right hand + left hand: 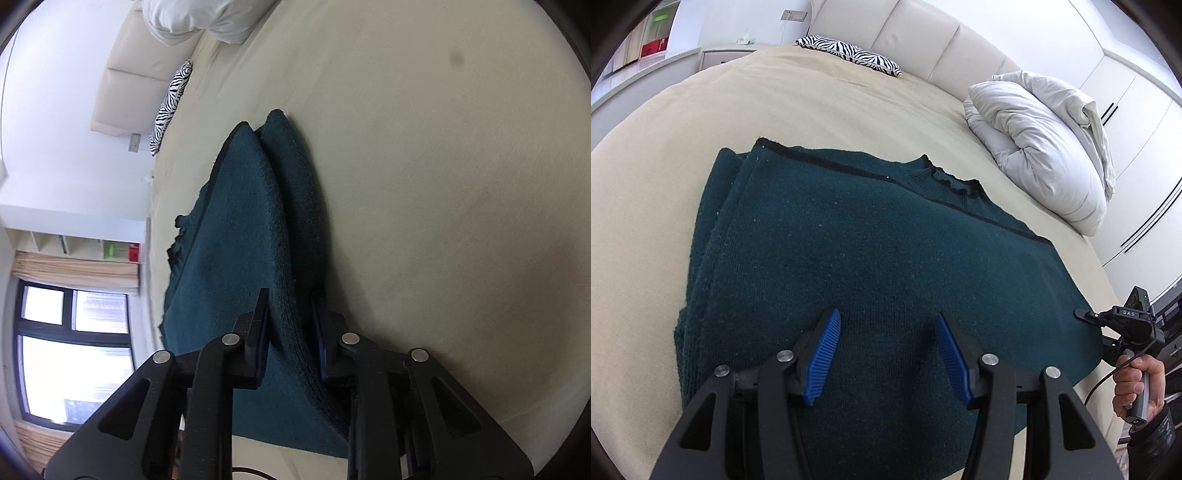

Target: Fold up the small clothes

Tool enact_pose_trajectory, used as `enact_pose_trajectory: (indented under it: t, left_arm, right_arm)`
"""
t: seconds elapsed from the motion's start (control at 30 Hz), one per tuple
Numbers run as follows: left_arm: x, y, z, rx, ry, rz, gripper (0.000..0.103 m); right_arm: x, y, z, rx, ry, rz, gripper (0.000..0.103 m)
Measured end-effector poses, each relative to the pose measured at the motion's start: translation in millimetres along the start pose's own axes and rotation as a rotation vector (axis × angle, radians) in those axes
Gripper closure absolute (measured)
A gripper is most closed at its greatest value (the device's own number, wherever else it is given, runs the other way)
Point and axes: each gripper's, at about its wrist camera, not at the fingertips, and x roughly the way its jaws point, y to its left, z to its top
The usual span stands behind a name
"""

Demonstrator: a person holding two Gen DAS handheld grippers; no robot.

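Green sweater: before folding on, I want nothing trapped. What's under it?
Under the sweater only the beige bedsheet shows around its edges; anything beneath its middle is covered.

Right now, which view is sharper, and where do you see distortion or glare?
Left wrist view: sharp, the fisheye bends the bed into a dome, even light on the green sweater. Right wrist view: softer, slightly blurred, the window is overexposed, and a dark smudge marks the sheet.

Sweater [871, 258] lies on bed [812, 103], pillow [1038, 147] behind it.
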Motion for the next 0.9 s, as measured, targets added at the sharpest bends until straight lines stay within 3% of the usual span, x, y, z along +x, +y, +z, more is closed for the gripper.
enact_pose_trajectory:
  t: [0.1, 0.23, 0.4, 0.43, 0.5, 0.53, 0.63, 0.73, 0.83, 0.9]
  left_arm:
    - [-3, 6, 0, -0.020, -0.003, -0.031, 0.049]
    - [-9, 23, 2, -0.089, -0.003, -0.094, 0.062]
    - [-23, 42, 1, -0.140, -0.020, -0.161, 0.065]
    - [-27, 45, 1, -0.151, -0.027, -0.172, 0.064]
    - [-37, 55, 1, -0.186, -0.048, -0.200, 0.060]
    - [-43, 60, 1, -0.203, -0.065, -0.208, 0.050]
    - [-58, 78, 5, -0.282, -0.114, -0.275, 0.040]
    - [-69, 86, 10, -0.304, -0.152, -0.295, 0.036]
    - [-67, 87, 15, -0.332, -0.143, -0.342, 0.036]
    - [-65, 80, 20, -0.322, -0.135, -0.365, 0.036]
  right_arm:
    - [-3, 11, -1, -0.023, -0.025, -0.056, 0.087]
    - [-9, 38, -7, -0.095, -0.078, -0.162, 0.088]
    - [-12, 96, -19, -0.216, -0.151, -0.286, 0.088]
    - [-7, 122, -27, -0.285, -0.168, -0.328, 0.088]
    - [7, 168, -48, -0.435, -0.179, -0.386, 0.088]
    - [23, 205, -73, -0.580, -0.163, -0.402, 0.088]
    - [71, 274, -146, -0.904, -0.085, -0.369, 0.089]
    - [118, 299, -198, -1.083, 0.011, -0.364, 0.089]
    - [146, 296, -219, -1.115, 0.073, -0.383, 0.089]
    - [150, 294, -226, -1.141, 0.049, -0.401, 0.089]
